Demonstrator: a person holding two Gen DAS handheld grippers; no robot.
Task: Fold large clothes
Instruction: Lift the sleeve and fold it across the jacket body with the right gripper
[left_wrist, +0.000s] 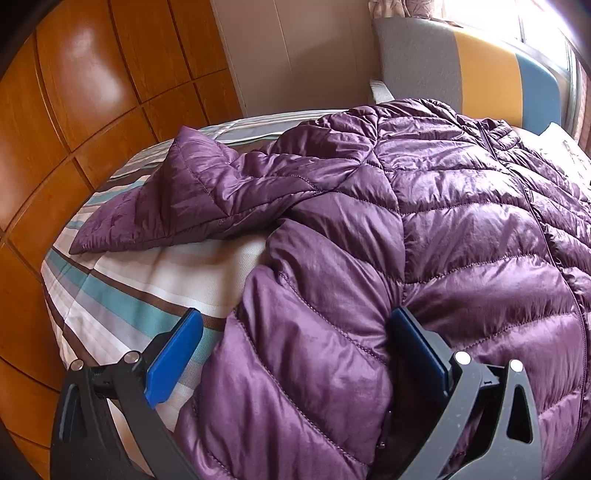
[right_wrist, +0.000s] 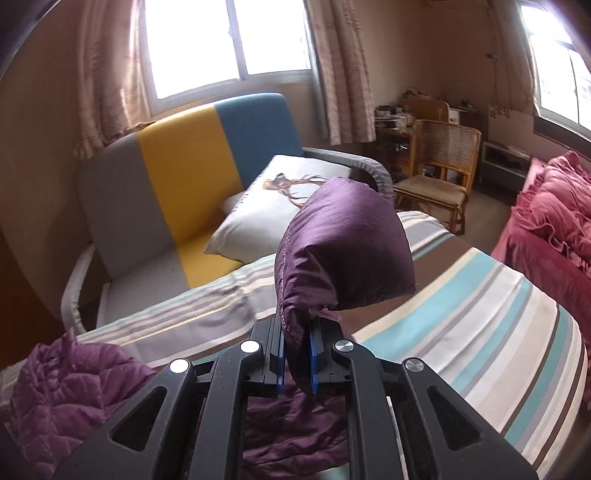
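Purple quilted puffer jacket (left_wrist: 424, 229) spread over a striped bedsheet (left_wrist: 122, 291), zipper running up the right half toward the collar at the far end. One sleeve (left_wrist: 177, 192) angled out to the left, lying flat on the sheet with its cuff near the left edge of the bed. Left gripper (left_wrist: 295, 354) with jaws wide apart, straddling the near hem of the jacket; left blue pad over bare sheet, right blue pad touching the quilted fabric, nothing pinched between them. Right gripper (right_wrist: 298, 354) clamped tight on a fold of the jacket's purple fabric (right_wrist: 343, 243), the pinched piece bulging up and away beyond the pads, lifted clear of the striped bedsheet (right_wrist: 480, 306). More of the same jacket bunched at the near left of the right wrist view. Beyond the bed: grey, yellow and blue sofa (right_wrist: 192, 158) holding a white cushion (right_wrist: 280, 210) with a deer print; rattan chair (right_wrist: 439, 166) farther right; pink bedding (right_wrist: 554, 206) at far right; wooden wardrobe panels (left_wrist: 92, 92) left of the bed.
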